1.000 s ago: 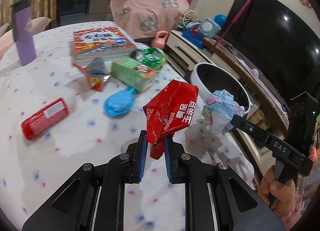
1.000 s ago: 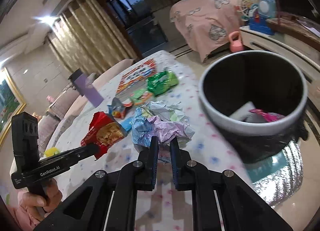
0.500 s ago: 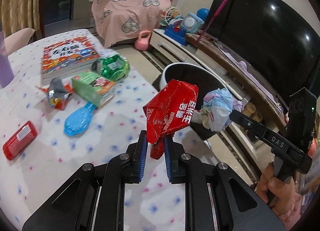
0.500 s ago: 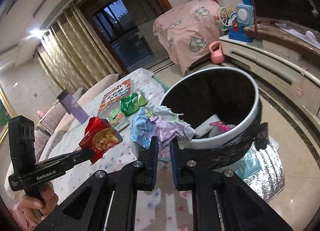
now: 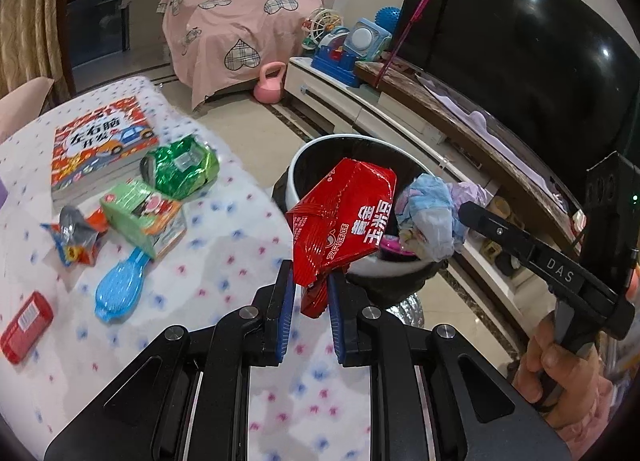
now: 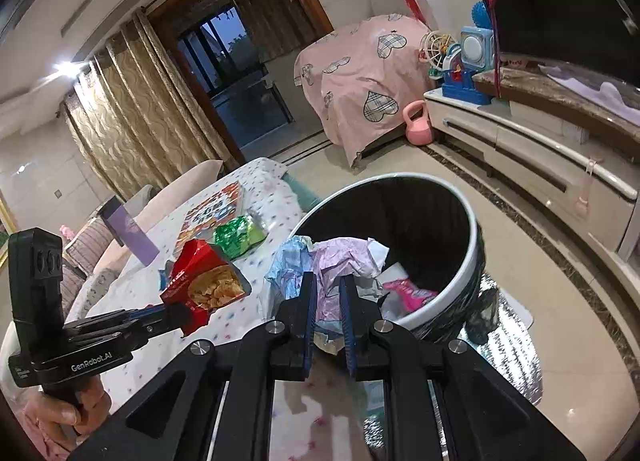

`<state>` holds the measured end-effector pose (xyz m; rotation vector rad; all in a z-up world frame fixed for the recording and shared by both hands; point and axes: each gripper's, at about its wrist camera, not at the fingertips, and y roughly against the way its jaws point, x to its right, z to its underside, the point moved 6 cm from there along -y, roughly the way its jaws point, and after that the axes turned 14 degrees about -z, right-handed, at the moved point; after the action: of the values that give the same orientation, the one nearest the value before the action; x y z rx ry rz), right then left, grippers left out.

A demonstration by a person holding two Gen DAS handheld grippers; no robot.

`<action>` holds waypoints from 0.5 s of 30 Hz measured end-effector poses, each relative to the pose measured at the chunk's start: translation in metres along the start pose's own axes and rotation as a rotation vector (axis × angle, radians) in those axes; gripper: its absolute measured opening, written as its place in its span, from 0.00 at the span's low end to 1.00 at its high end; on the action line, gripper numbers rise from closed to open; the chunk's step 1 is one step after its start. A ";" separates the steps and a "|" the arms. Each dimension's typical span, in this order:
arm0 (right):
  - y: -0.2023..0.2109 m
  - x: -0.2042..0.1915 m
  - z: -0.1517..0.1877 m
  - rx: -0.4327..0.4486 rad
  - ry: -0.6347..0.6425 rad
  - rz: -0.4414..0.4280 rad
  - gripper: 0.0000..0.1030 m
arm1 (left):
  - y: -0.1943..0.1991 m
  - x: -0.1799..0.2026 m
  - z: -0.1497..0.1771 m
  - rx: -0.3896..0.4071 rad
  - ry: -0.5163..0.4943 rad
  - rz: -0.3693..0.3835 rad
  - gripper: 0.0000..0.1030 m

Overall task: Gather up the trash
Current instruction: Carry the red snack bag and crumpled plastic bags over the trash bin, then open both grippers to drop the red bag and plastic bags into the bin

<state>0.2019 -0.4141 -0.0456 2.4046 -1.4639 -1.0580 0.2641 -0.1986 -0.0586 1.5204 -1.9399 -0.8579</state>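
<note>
Trash bin [image 5: 298,165] — round, white-rimmed, black-lined — waits at twelve o'clock. Left gripper [image 5: 311,293] pinches a glossy red snack bag [image 5: 340,217]; right gripper [image 6: 329,303], toward three o'clock, clamps crumpled pastel paper [image 6: 320,261]. Carry step, seemingly; next, both jaws should part over the rim.

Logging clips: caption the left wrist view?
Left gripper carries a red snack bag toward the bin; right gripper holds crumpled paper.
</note>
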 end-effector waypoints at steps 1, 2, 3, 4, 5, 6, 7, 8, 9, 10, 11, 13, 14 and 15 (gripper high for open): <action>0.001 0.001 -0.001 0.002 0.001 0.003 0.11 | -0.001 0.002 -0.002 -0.001 -0.003 0.001 0.14; 0.001 0.003 -0.003 0.002 0.003 0.007 0.11 | -0.004 0.005 -0.005 -0.001 -0.007 0.000 0.15; 0.000 0.004 -0.005 0.003 0.004 0.009 0.11 | -0.005 0.007 -0.007 -0.001 -0.011 -0.003 0.15; 0.000 0.007 -0.007 0.003 0.004 0.012 0.11 | -0.008 0.010 -0.010 -0.002 -0.016 -0.005 0.15; -0.001 0.008 -0.009 0.001 0.005 0.016 0.11 | -0.010 0.012 -0.014 -0.002 -0.020 -0.007 0.15; -0.001 0.010 -0.011 0.001 0.006 0.020 0.11 | -0.013 0.015 -0.017 -0.002 -0.025 -0.007 0.15; -0.002 0.012 -0.013 0.001 0.007 0.021 0.11 | -0.014 0.017 -0.019 -0.002 -0.030 -0.009 0.15; -0.003 0.014 -0.015 0.001 0.010 0.024 0.11 | -0.017 0.019 -0.021 -0.004 -0.037 -0.014 0.15; -0.004 0.016 -0.018 -0.002 0.013 0.029 0.11 | -0.020 0.022 -0.023 -0.007 -0.041 -0.016 0.15; -0.005 0.017 -0.019 -0.005 0.014 0.033 0.11 | -0.022 0.025 -0.025 -0.010 -0.046 -0.015 0.15; -0.006 0.019 -0.021 -0.008 0.015 0.036 0.11 | -0.026 0.028 -0.027 -0.014 -0.054 -0.020 0.15; -0.010 0.023 -0.025 -0.016 0.021 0.046 0.11 | -0.032 0.033 -0.029 -0.024 -0.063 -0.025 0.15; -0.011 0.024 -0.026 -0.018 0.022 0.048 0.11 | -0.035 0.036 -0.030 -0.030 -0.067 -0.027 0.15; -0.012 0.026 -0.028 -0.022 0.024 0.051 0.11 | -0.038 0.037 -0.031 -0.035 -0.069 -0.029 0.15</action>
<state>0.2356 -0.4356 -0.0432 2.3429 -1.4896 -1.0256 0.3026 -0.2463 -0.0660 1.5210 -1.9453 -0.9633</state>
